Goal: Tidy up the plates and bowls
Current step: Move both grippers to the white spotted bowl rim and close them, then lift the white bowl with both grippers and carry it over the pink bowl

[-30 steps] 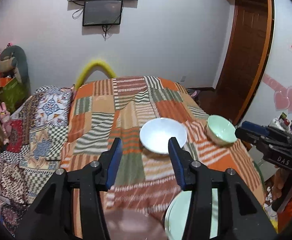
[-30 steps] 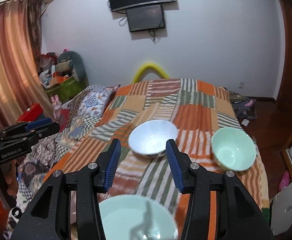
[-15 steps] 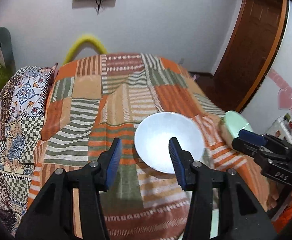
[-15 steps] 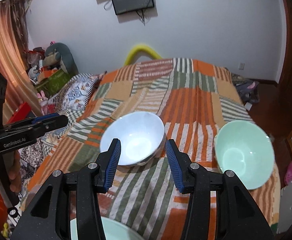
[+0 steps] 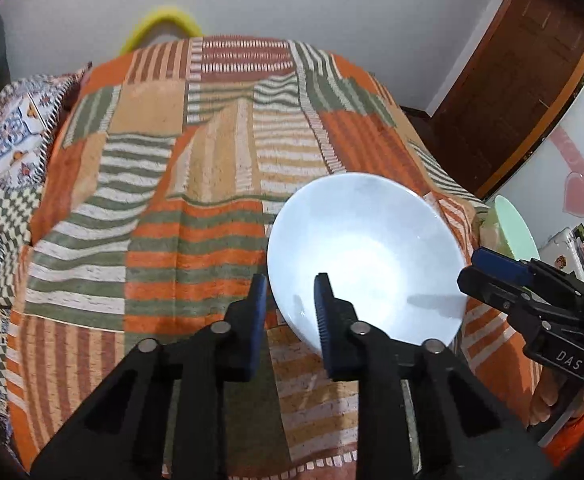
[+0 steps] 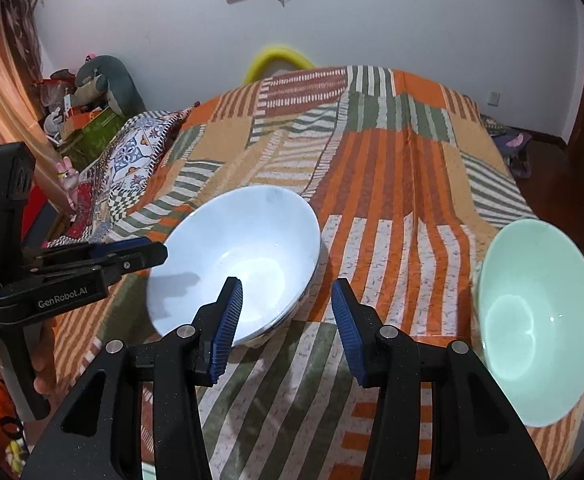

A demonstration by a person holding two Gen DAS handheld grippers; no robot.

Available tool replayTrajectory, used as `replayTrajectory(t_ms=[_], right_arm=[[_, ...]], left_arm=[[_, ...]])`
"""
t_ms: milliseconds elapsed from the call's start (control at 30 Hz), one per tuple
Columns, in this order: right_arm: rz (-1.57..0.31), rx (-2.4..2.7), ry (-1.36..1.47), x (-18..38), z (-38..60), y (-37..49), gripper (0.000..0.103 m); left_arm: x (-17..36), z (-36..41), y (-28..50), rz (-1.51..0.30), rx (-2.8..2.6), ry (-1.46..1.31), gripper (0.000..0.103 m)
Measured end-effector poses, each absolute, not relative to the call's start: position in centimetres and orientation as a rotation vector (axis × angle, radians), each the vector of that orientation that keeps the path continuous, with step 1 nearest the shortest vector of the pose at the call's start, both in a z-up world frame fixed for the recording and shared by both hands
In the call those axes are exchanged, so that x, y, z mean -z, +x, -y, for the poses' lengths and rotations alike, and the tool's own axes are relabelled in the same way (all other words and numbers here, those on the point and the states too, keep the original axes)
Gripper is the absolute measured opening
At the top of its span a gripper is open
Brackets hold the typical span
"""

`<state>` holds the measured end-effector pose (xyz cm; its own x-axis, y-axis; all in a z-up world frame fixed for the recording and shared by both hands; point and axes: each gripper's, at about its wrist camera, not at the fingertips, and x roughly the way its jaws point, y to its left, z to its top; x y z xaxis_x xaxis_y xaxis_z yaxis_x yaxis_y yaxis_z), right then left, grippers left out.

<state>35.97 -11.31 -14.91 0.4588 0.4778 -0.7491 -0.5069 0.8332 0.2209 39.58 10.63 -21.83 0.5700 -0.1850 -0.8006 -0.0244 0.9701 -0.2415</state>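
White bowl is sitting on the striped blanket, tilting a little on the soft cloth. Green bowl is resting just right of the white bowl, apart from it. Left gripper is straddling the white bowl's near-left rim, one finger outside and one over the inside wall, fingers spread with a narrow gap, not pinching yet. Right gripper is hovering at the white bowl's near-right rim, fingers spread wide, holding nothing. Judging by the gloss, both bowls are looking glazed: stiff, slick, breakable, moderate weight. Rim is the only thin edge to grab; I'm suggesting a deep, square pinch, since the smooth wall is likely to slip and swing.
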Motion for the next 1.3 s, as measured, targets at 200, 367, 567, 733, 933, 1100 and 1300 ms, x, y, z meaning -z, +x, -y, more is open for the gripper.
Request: replayTrajectory(t_ms=[200,367,567,733,933,1100,1300], right_arm=[[-0.970,-0.617,-0.011,16.5,11.0,36.9,0.033],[-0.982,-0.638,0.007,17.0,10.8,37.0,0.023],[-0.967,-0.619,-0.024,16.3,10.5,36.3,0.021],[-0.951,-0.619,-0.029,15.1,10.9,35.7,0.021],[-0.914,-0.633,-0.019,12.7,11.4,33.9,0.021],[-0.878,-0.655,-0.036,10.4,11.1,31.2,0.021],[-0.831,-0.698,-0.051,7.9,10.6,27.6,0.022]], left_arm=[[22.6,-10.5,39.8,-0.976,0.103,-0.229,0.016],[22.6,-10.6,39.8,-0.990,0.111,-0.217,0.016],[21.8,-10.2,38.8,-0.989,0.110,-0.211,0.016],[19.4,-9.4,36.7,-0.940,0.121,-0.163,0.016],[15.6,-8.9,33.2,-0.873,0.109,-0.119,0.016],[12.6,-9.1,29.1,-0.827,0.092,-0.114,0.016],[10.5,-9.7,24.1,-0.797,0.062,-0.107,0.016]])
